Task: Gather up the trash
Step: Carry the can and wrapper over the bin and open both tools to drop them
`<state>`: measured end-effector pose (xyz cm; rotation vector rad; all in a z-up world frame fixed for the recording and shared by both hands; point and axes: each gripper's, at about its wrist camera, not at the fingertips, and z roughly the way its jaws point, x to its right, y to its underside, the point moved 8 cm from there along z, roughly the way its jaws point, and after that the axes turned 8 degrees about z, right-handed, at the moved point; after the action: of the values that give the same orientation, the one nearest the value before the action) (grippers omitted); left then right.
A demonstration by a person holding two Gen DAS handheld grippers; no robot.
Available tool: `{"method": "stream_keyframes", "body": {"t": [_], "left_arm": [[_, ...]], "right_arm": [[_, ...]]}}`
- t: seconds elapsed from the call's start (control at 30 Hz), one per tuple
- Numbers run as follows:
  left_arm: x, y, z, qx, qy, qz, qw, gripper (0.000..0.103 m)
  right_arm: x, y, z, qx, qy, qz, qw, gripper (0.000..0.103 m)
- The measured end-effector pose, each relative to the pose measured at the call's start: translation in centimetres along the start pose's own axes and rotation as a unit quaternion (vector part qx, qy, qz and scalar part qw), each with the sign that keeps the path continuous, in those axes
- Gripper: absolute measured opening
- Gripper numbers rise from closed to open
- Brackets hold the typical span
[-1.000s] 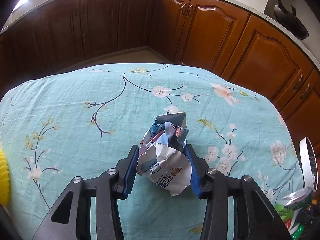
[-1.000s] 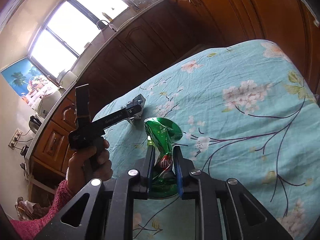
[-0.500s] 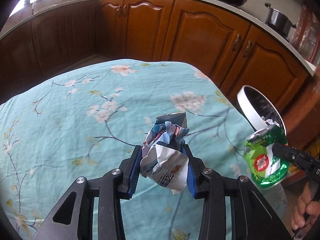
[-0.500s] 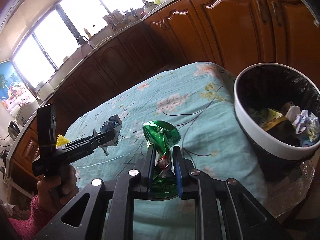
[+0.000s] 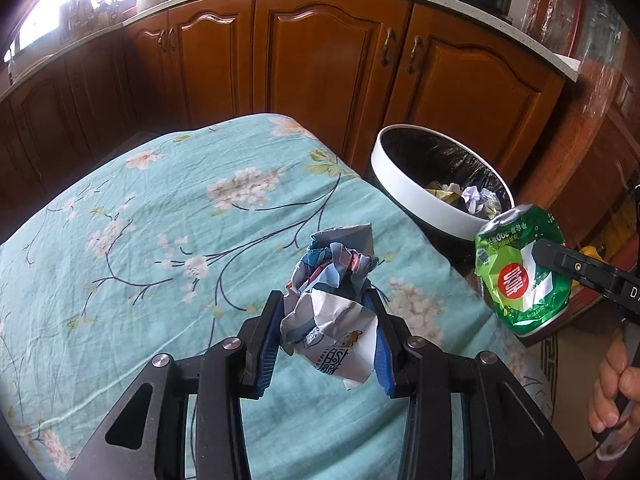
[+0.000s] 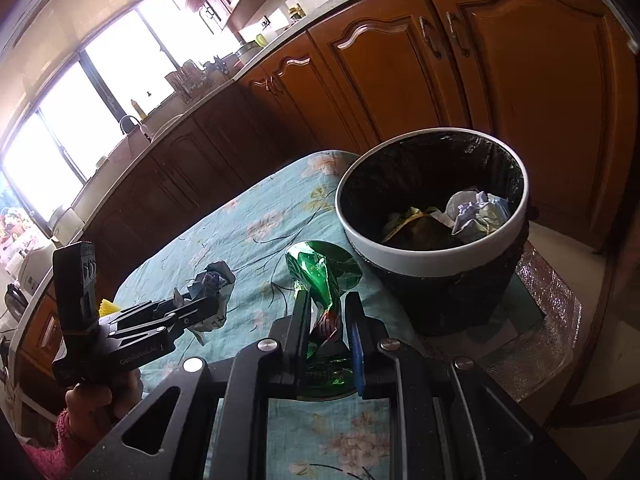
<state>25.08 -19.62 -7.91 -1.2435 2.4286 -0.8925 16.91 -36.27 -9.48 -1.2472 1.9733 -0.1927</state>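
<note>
- Carrying both pieces to the bin is the step in hand: the left gripper is closed on a crumpled white and blue paper wrapper, held above the teal flowered tablecloth.
- The right gripper is clamped on a crushed green drink can.
- The round white-rimmed bin with black liner stands ahead and to the right of both grippers.
- Next, I judge, each gripper must come over the rim before it opens.

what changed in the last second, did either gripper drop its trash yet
No drop yet. Both grippers swung from over the table toward the trash bin, which has come into view. The left gripper stays shut on the crumpled wrapper, and the right gripper stays shut on the crushed green can.
</note>
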Motion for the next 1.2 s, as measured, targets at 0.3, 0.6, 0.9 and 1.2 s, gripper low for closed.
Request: {"method": "stream_keyframes", "body": {"t": [0.3,0.6,0.9,1.2], "left_arm": [[3.3,-1.9,0.4,0.002,0.011,0.029,0.9995,0.039],[5.6,-4.6,1.2,0.011,0.018,0.057,0.9981,0.039],[6.7,-7.1,2.8,0.010,0.026,0.072,0.9970,0.040],[7.3,-10.2,5.2,0.008,0.024,0.085,0.9961,0.040]], "right_arm": [[2.6,-1.2,-2.6,0.031,0.017,0.014,0.999,0.018],[4.0,-3.7,-3.7,0.057,0.032,0.015,0.998,0.018],[5.2,-5.9,-3.9,0.074,0.046,0.019,0.996,0.018],[6.1,-8.2,-2.8,0.079,0.059,0.023,0.995,0.018]]}}
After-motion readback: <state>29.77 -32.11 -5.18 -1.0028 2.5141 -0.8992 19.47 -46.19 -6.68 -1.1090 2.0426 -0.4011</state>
